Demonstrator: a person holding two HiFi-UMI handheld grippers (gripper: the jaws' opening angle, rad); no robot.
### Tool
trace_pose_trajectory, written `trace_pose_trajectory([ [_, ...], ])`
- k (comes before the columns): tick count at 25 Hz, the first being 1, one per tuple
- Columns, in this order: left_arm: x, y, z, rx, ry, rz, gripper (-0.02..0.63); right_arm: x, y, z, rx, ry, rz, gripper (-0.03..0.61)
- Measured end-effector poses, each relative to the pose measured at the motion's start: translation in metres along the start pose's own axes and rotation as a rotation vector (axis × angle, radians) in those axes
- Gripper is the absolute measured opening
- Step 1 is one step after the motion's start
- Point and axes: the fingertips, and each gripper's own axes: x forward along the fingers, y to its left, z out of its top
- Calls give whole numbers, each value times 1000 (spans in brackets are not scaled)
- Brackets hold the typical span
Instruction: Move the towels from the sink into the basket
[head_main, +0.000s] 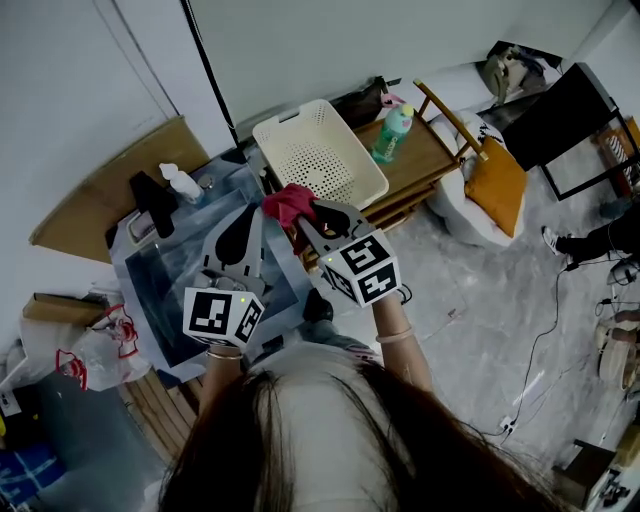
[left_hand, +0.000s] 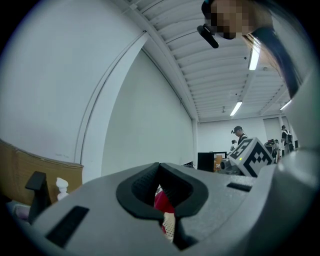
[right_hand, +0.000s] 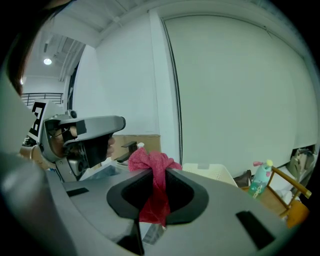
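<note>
Right tool (right_hand: 159, 172) pinches the red towel (right_hand: 150, 161) near the basket (head_main: 300, 115); left tool (left_hand: 160, 167) is pressed together.

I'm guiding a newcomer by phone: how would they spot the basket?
Find the wooden bench by the white wall, right of the sink in the head view. The basket sits at its left end beside a green bottle; it is cream, perforated and empty.

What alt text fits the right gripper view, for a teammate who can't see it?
The right tool pinches a crumpled red towel between its jaws, with the cloth bunched above them and hanging below. Beyond it sits a white basket, with a green bottle further right.
</note>
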Motion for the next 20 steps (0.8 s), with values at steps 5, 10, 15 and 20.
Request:
trace_pose_trajectory([
  [5,19,-2,-8,-7,13,5,6,5,-26,-2,-7,13,-2,86],
  [10,35,-2,-13,-7,13,4,6,12,-48,-7,-13,30,-7,86],
  [15,49,-4,-23,-11,40,18,6,20,-72,-16,-16,51,-15,86],
  [20,60,-8,-32,-18,55,14,6,28,-99,-25,-29,69,-37,86],
])
